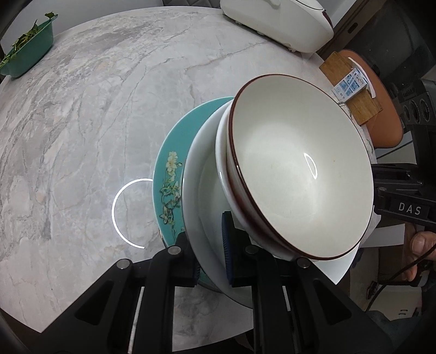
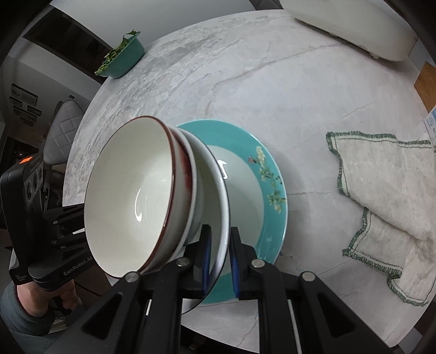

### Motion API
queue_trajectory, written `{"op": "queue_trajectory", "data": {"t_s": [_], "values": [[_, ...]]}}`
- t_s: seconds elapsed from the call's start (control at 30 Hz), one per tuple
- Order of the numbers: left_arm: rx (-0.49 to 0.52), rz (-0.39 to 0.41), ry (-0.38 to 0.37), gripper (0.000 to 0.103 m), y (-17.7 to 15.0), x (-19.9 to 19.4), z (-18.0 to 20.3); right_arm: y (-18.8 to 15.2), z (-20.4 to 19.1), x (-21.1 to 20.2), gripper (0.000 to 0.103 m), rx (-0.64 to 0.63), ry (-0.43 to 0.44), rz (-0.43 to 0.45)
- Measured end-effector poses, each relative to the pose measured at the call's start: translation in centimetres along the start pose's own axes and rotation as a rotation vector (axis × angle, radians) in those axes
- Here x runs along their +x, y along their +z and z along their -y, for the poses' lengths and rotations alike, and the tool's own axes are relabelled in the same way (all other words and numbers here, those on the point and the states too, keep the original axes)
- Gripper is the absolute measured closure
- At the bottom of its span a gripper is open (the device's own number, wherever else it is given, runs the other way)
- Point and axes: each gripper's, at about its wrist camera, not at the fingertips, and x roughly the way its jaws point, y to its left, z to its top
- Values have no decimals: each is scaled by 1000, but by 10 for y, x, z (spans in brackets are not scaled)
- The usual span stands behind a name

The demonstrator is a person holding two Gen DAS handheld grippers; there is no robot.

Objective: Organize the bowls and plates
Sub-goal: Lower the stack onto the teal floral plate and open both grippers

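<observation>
The left hand-held gripper is pinched on the near-left rim of the white plate, one blue-padded finger above the rim and the other below; the right hand-held gripper pinches the same white plate at its opposite edge, its jaws nearly together with the thin rim between them. On that plate sits a white bowl, and nested in it a cream bowl with a dark red rim; the stack tilts in both views. Under it lies a teal plate with a flower sprig, flat on the grey marbled bench; whether the white plate touches the teal one is hard to tell, though it seems lifted clear. Right of the stack in the right wrist view lies a folded white cloth with green stitching; at the far left edge stands a green tub of leaves; far right rests a white appliance, with a wooden board near it.
</observation>
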Motion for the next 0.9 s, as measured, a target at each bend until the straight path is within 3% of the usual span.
{"op": "queue_trajectory", "data": {"t_s": [0.9], "values": [[8, 11, 66, 92, 9, 22, 2, 4, 16, 17, 89, -38, -2, 3]]}}
